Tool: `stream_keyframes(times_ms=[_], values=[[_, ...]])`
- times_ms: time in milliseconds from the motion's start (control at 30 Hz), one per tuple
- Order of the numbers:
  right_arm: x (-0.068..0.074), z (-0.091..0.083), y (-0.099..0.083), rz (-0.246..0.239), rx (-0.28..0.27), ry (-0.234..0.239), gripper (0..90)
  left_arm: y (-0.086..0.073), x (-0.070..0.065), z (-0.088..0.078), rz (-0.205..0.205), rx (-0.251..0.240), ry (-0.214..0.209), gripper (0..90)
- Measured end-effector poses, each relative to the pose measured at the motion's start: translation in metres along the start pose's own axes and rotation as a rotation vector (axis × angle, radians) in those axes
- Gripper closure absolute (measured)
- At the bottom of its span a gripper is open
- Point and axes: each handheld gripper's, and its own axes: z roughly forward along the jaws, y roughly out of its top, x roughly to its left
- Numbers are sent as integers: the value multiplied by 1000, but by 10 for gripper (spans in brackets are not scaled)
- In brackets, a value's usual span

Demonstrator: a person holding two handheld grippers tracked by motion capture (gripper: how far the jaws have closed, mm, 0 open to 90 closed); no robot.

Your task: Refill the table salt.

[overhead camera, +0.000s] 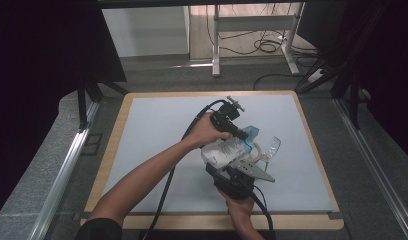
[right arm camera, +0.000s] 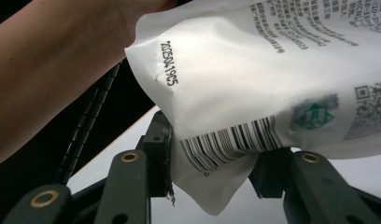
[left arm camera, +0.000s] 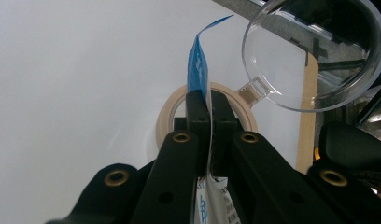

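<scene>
A white pouch [overhead camera: 223, 151] with a blue top edge [overhead camera: 251, 133] is held above the table between both grippers. My left gripper [overhead camera: 240, 133] comes in from the upper left. Its jaws [left arm camera: 208, 100] are shut on the blue strip [left arm camera: 196, 70] of the pouch top. My right gripper [overhead camera: 238, 166] holds the pouch from below. In the right gripper view the jaws [right arm camera: 212, 165] press on the pouch's barcode end [right arm camera: 235, 140]. A forearm [right arm camera: 48, 70] crosses behind the pouch.
A beige tape ring [left arm camera: 172, 112] lies on the pale mat [overhead camera: 157, 130] under the pouch. A clear round cup [left arm camera: 314, 51] lies next to it, toward the board's right edge [overhead camera: 314, 150]. Cables trail off the table's near side. Desk legs and cords stand beyond the table.
</scene>
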Motion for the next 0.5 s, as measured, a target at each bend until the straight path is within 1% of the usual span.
stream_keyframes(times_ms=[500], values=[[-1, 0, 1, -11, 4, 8, 577, -1, 0, -1, 1, -4, 1, 900]])
